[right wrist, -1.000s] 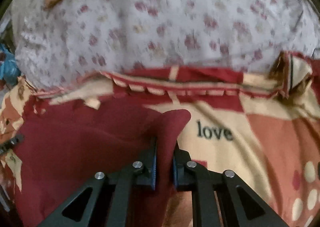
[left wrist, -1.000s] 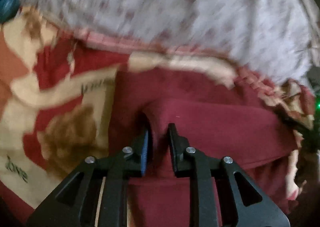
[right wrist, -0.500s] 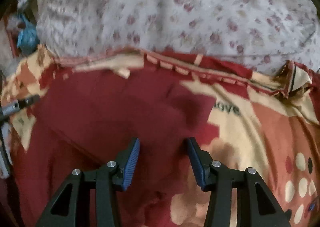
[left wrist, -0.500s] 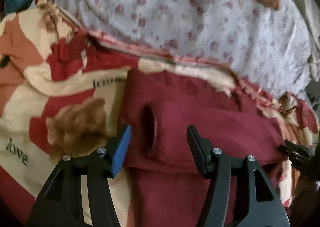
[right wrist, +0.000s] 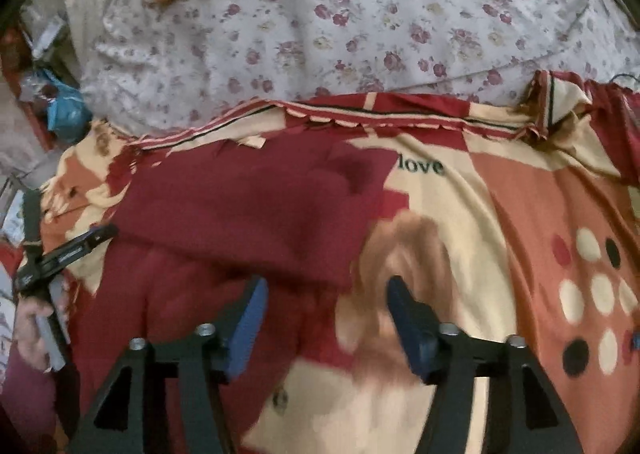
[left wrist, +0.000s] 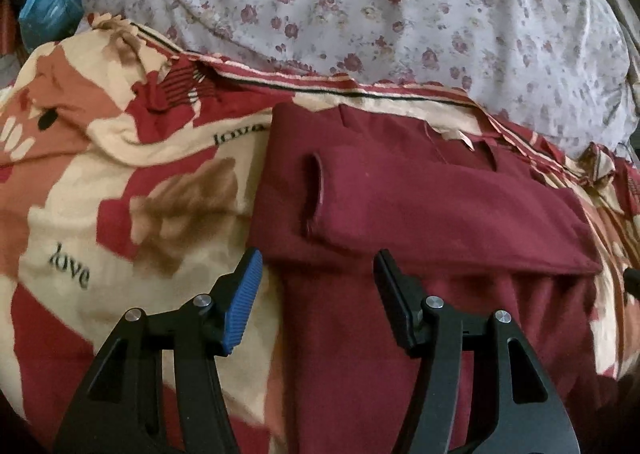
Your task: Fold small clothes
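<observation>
"love" on patterned blanket (right wrist: pixel 500 174)

One maroon garment (left wrist: pixel 420 214), one patterned blanket (left wrist: pixel 80 214), one floral sheet (left wrist: pixel 360 6), two grippers: left gripper (left wrist: pixel 318 274), right gripper (right wrist: pixel 326 300).

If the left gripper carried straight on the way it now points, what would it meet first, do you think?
Most likely the dark red garment: the left gripper, its jaws just opened and empty, points down at the folded-over sleeve lying on the patterned blanket. Depth is hard to judge.
</observation>
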`<action>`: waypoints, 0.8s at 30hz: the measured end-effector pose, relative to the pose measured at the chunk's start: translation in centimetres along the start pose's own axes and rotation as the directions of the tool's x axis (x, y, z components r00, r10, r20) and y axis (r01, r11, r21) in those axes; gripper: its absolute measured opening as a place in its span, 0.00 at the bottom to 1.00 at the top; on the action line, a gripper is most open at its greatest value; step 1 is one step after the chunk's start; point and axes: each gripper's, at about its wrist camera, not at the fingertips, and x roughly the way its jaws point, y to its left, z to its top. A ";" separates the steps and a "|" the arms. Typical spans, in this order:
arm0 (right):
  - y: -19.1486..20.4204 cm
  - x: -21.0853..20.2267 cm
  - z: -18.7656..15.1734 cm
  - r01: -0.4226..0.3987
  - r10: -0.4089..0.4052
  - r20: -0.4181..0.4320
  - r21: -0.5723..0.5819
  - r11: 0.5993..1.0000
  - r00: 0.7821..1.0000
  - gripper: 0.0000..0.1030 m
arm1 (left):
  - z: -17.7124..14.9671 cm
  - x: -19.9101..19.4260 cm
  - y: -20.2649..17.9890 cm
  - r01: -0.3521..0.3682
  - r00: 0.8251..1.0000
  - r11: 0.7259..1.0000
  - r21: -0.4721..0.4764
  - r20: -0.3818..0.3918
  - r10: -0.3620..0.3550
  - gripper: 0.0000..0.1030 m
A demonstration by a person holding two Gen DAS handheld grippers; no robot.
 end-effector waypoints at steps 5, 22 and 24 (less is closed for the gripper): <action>0.6 -0.7 -3.1 -0.057 0.056 -0.034 -0.013 0.998 0.998 0.64 | -2.3 -2.1 -0.8 -0.004 1.000 1.000 0.022 0.007 0.004 0.56; 3.7 5.0 -3.9 -0.056 0.055 -0.018 -0.027 0.998 0.998 0.09 | -9.6 -5.3 0.2 0.067 0.994 0.997 -0.034 -0.081 -0.069 0.56; 2.9 4.0 -4.0 -0.049 0.049 0.006 -0.028 0.998 0.999 0.06 | -10.1 -6.0 0.6 0.072 0.994 0.996 -0.044 -0.082 -0.076 0.56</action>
